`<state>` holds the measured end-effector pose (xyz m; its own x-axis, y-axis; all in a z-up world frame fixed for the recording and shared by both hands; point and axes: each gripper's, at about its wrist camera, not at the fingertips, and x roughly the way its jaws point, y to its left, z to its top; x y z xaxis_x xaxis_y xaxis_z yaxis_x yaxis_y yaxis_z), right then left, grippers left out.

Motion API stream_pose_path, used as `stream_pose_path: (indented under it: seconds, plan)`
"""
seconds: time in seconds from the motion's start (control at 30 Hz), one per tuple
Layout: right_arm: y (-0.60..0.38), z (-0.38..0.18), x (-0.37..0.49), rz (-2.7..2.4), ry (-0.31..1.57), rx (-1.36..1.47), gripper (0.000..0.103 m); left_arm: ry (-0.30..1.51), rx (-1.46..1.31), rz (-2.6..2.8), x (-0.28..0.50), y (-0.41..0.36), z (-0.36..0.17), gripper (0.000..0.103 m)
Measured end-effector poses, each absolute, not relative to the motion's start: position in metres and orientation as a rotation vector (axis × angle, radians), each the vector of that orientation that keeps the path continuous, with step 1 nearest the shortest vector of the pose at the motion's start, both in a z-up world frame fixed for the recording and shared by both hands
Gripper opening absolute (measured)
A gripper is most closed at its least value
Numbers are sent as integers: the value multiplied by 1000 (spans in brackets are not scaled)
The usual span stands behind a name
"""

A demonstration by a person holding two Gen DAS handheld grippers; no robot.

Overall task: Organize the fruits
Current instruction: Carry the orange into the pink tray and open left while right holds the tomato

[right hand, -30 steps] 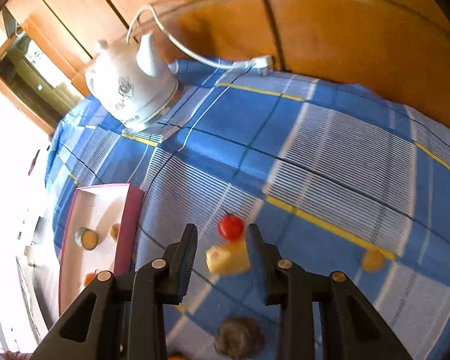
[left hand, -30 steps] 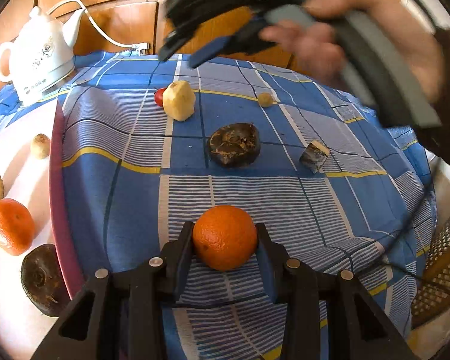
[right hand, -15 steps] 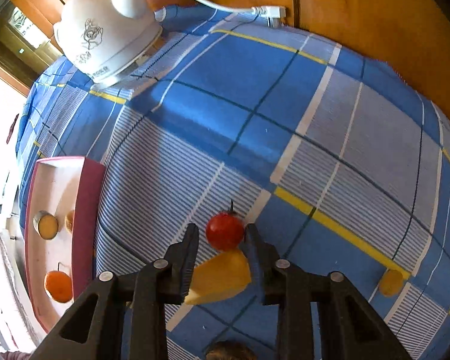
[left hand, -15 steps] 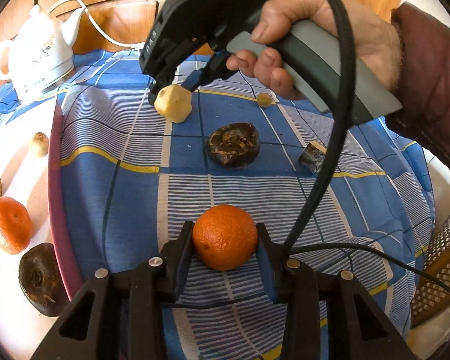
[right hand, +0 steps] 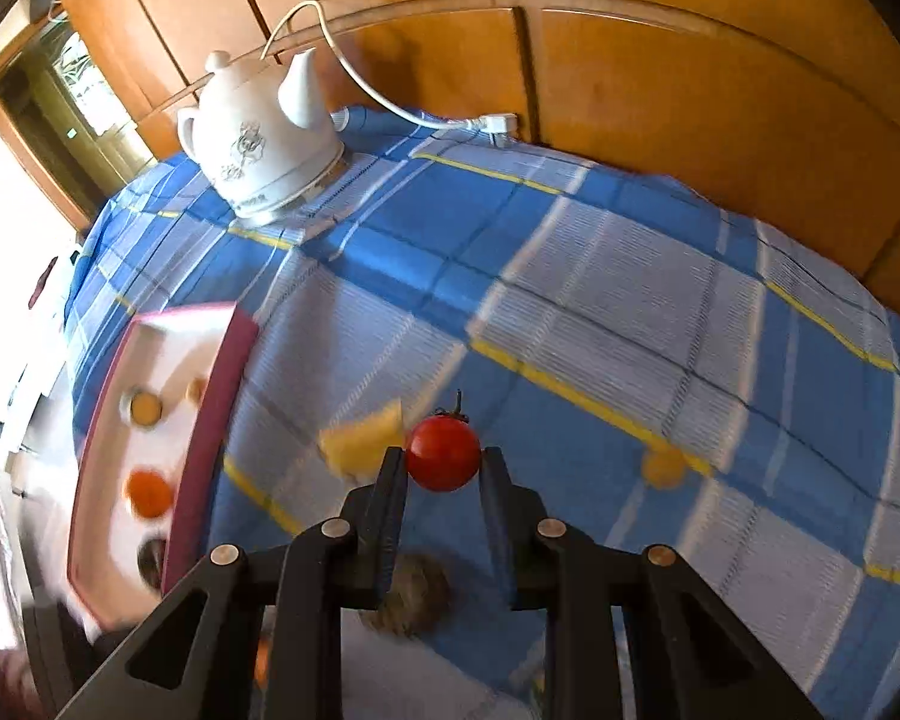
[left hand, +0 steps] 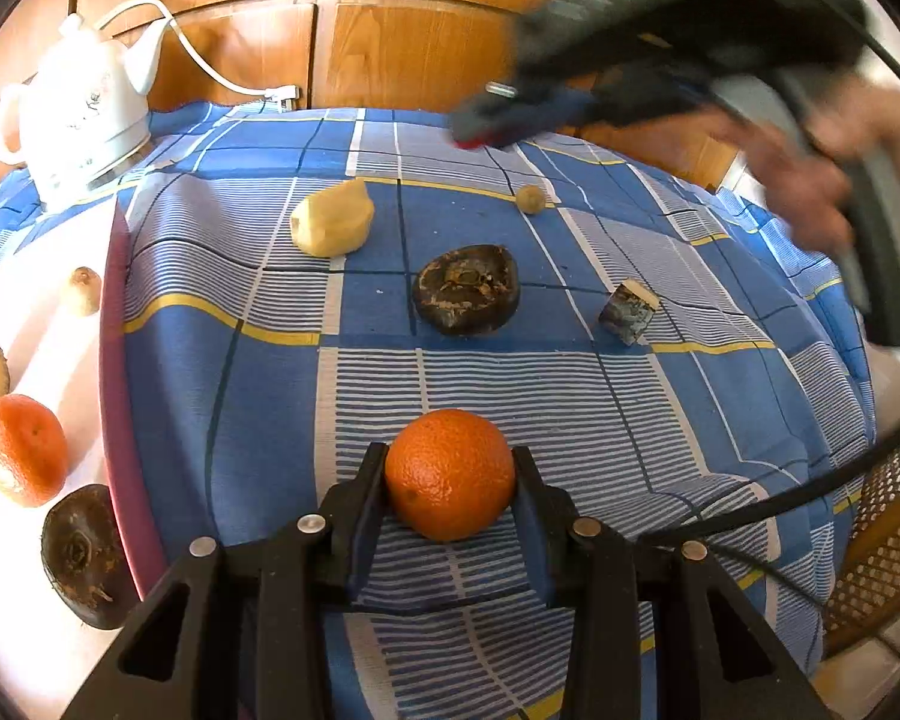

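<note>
Now my right gripper (right hand: 443, 468) has lifted the glossy red cherry tomato (right hand: 443, 453) off the checked cloth (right hand: 630, 300), pinched between its fingers, my left gripper (left hand: 450, 480) still clamping the dimpled orange (left hand: 450, 474).

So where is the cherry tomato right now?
In the right wrist view the cherry tomato sits between the right gripper's fingers, lifted above the blue checked cloth, with the yellow fruit piece just left of it.
</note>
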<state>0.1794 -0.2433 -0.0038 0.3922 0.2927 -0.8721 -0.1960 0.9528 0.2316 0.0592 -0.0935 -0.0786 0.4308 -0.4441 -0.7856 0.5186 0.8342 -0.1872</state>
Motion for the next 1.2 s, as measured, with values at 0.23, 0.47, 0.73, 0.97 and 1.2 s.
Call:
stream_pose_path:
  seconds: [0.23, 0.47, 0.73, 0.97, 1.2]
  plan:
    - [-253, -11, 124, 365, 1143, 81, 25, 973, 81, -586, 59, -91, -75, 40]
    - [-229, -30, 89, 483, 1193, -1, 25, 973, 76, -567, 50, -79, -64, 39]
    - [-227, -57, 81, 469, 1230, -23, 25, 958, 61, -537, 41, -58, -49, 40]
    - [-226, -61, 83, 466, 1233, -45, 25, 912, 74, -526, 33, -39, -35, 39]
    - [-223, -61, 84, 448, 1223, -75, 25, 883, -27, -486, 35, 2, -19, 40]
